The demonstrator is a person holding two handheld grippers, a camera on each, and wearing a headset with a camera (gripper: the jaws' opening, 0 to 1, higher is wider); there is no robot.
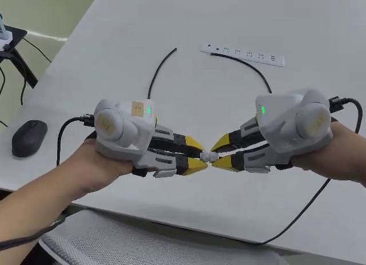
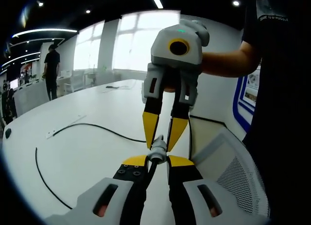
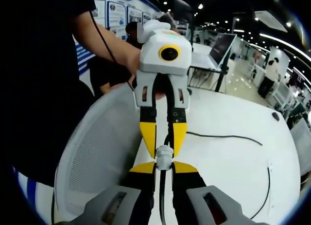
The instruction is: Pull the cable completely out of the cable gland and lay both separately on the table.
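Note:
A small white cable gland (image 1: 210, 157) hangs in the air above the table's near edge, between the two grippers, which meet tip to tip. My left gripper (image 1: 201, 159) comes in from the left, and a black cable (image 2: 151, 172) runs from the gland (image 2: 158, 150) back between its closed yellow fingertips. My right gripper (image 1: 216, 155) faces it from the right, shut on the other end of the gland (image 3: 164, 155). In the right gripper view, a dark strand of cable (image 3: 162, 198) also trails down between the right jaws.
On the white table (image 1: 189, 110), a white power strip (image 1: 243, 53) lies at the far side with its black cord curving right. A loose black cable (image 1: 157, 70) lies in the middle and a dark mouse (image 1: 28, 138) at the left edge. A grey mesh chair (image 1: 143, 242) stands below the grippers.

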